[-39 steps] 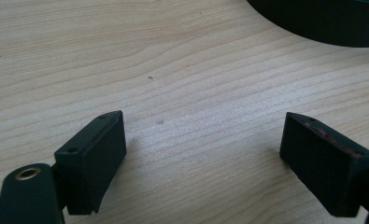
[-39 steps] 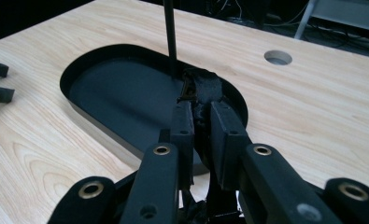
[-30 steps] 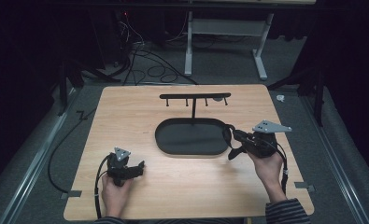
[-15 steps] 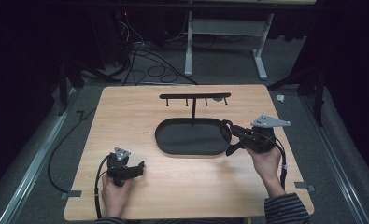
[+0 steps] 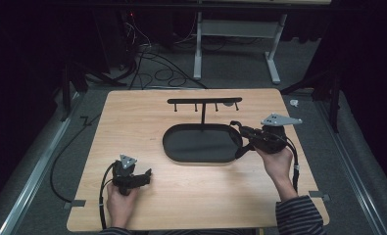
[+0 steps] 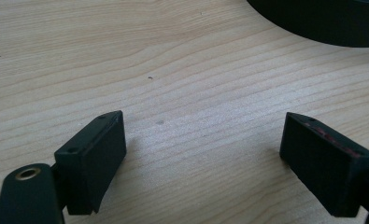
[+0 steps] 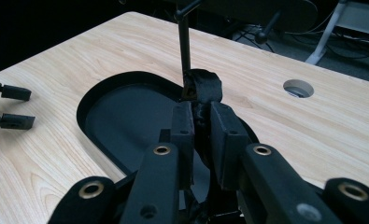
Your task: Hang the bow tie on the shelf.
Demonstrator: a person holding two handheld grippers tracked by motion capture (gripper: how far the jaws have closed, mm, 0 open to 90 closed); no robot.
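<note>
black strap [image 7: 204, 86], half hidden between jaws

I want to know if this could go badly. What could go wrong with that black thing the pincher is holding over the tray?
1. The right gripper pinches only one end of the black strap, so it might slip out.
2. The strap hangs close to the thin post of the stand; bumping it could tip the stand or shift the tray.
3. The left gripper rests open on the table, too far off to help quickly.

The tabletop [image 5: 147, 122] is pale wood with fine straight grain; the oval tray [image 5: 201, 143] and its hook rack [image 5: 204, 101] are matt black; the sleeve [image 5: 301, 215] is dark with thin stripes; both grippers are black.
</note>
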